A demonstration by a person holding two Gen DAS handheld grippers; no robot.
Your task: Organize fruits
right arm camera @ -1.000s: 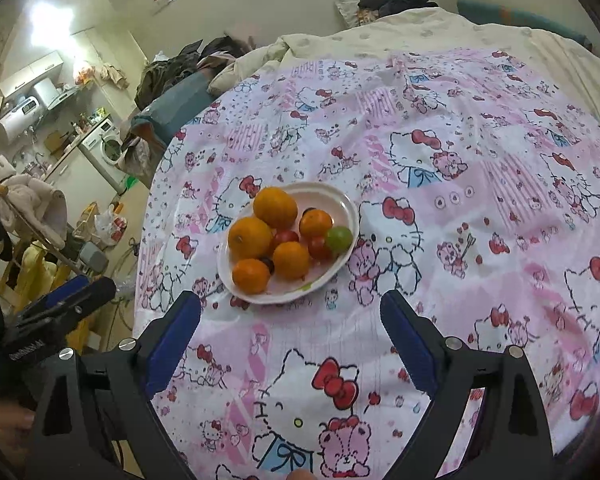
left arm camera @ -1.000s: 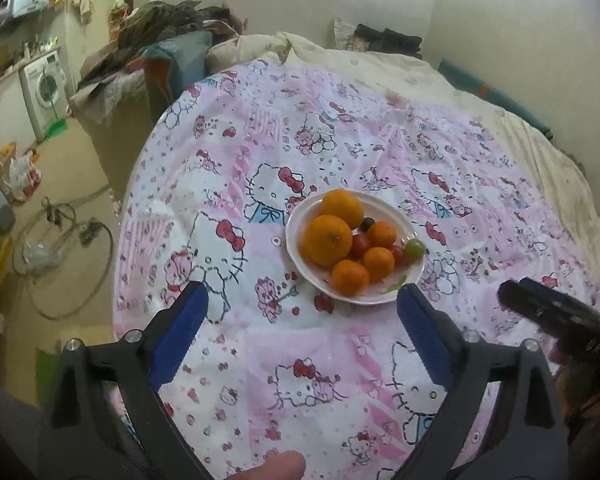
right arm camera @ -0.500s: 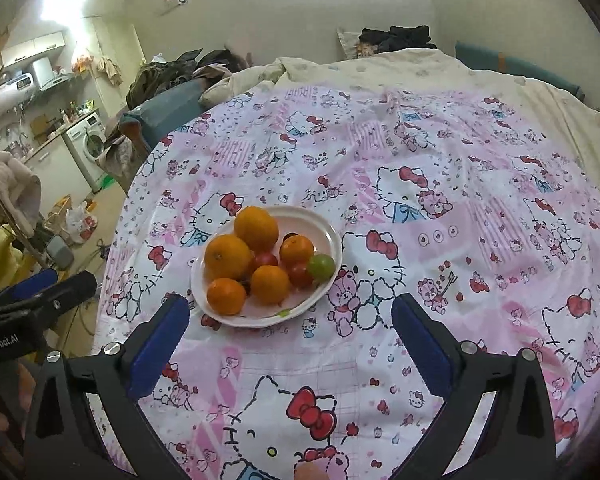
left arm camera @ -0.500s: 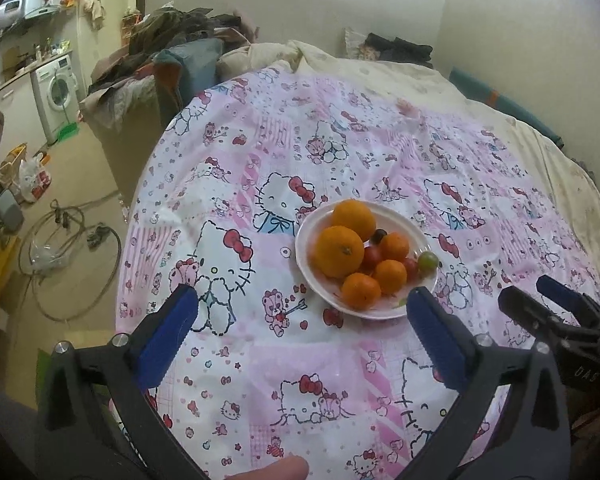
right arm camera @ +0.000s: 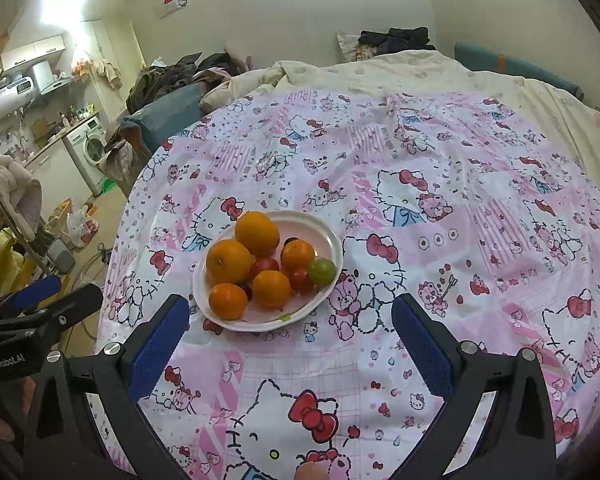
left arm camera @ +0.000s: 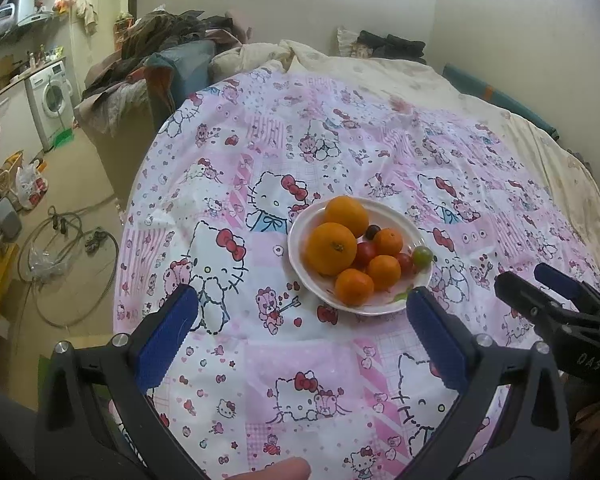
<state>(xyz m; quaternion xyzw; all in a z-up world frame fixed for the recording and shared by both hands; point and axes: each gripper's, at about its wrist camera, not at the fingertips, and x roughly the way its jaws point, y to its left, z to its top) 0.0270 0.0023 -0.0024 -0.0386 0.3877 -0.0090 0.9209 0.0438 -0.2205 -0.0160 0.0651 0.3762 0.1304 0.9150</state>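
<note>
The white plate [left arm camera: 300, 236] sat on a pink-and-white cartoon-cat sheet [left arm camera: 260, 360] spread over a bed; all places below are given rel. to that plate. On it lay five oranges: two big ones [left arm camera: 332, 249] at the plate's far-left side, touching each other, and three smaller ones [left arm camera: 383, 272] toward its near and right side. Betw. them were red cherry tomatoes [left arm camera: 365, 253], partly hidden by the oranges, and a small dark fruit [left arm camera: 372, 232] just behind the middle; its kind couldn't be told. A green round fruit [left arm camera: 422, 256] rested at the plate's right rim. A bit of green leaf [left arm camera: 401, 296] lay at the near rim.

Left gripper [left arm camera: 300, 328] was on the near side of the plate, above the sheet, jaws spread wide w/ nothing betw. them but sheet; they'd just been opening. Its right blue pad sat just beside the plate's near-right rim in the left wrist view; whether it touched couldn't be told. Right gripper [right arm camera: 290, 336] was also near side of the plate, jaws likewise wide and empty, just opened further, the plate showing betw. and beyond its fingers. In the right wrist view the left gripper showed to the plate's near left; in the left wrist view the right gripper [left arm camera: 540, 284] showed to the plate's right, apart from it.

Beyond the plate a cream duvet [left arm camera: 380, 76] covered the far bed, w/ dark clothes [left arm camera: 392, 42] at the wall. Far left of the plate, off the bed, stood a washing machine [left arm camera: 54, 98], and a hose [left arm camera: 60, 248] lay coiled on the floor.
</note>
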